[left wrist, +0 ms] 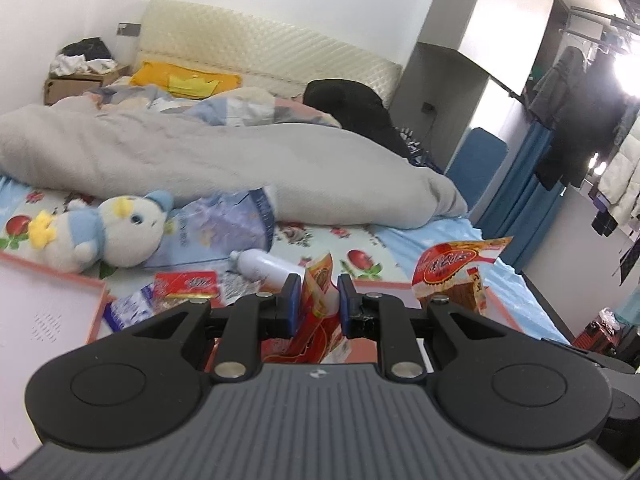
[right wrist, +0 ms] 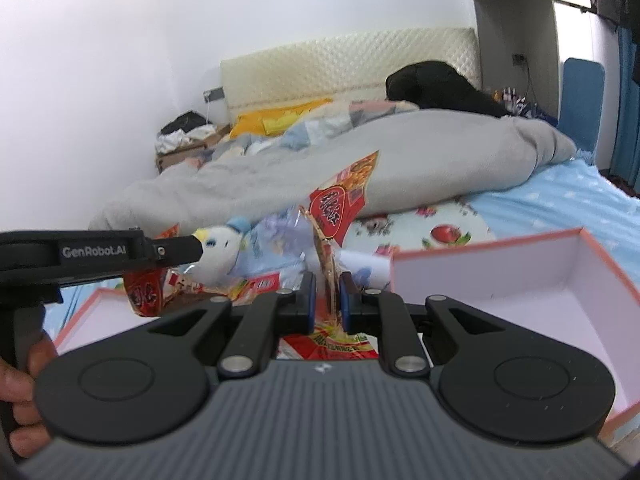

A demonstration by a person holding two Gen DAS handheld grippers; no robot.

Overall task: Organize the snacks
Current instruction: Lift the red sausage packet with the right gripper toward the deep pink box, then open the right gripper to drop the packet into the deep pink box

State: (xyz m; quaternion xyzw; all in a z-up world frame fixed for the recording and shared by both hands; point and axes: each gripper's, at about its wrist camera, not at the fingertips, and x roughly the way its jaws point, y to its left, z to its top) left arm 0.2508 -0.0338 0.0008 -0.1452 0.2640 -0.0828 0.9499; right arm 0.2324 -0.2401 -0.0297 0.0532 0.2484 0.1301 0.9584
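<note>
My left gripper [left wrist: 318, 294] is shut on a red and yellow snack packet [left wrist: 318, 304], held above a pink-rimmed box. My right gripper [right wrist: 326, 294] is shut on a red snack bag [right wrist: 340, 200] that stands up from its jaws; that bag also shows in the left wrist view [left wrist: 452, 270] at the right. The left gripper's body [right wrist: 96, 258] crosses the left of the right wrist view, with its red packet [right wrist: 144, 292] hanging under it. More snack packets [left wrist: 186, 284] lie loose on the bed sheet.
A pink-rimmed white box [right wrist: 500, 276] sits at the right, another box part [left wrist: 44, 308] at the left. A plush toy [left wrist: 116, 232], a white bottle [left wrist: 266, 266] and a blue plastic bag [left wrist: 224, 224] lie on the bed. A grey duvet [left wrist: 200, 160] is heaped behind.
</note>
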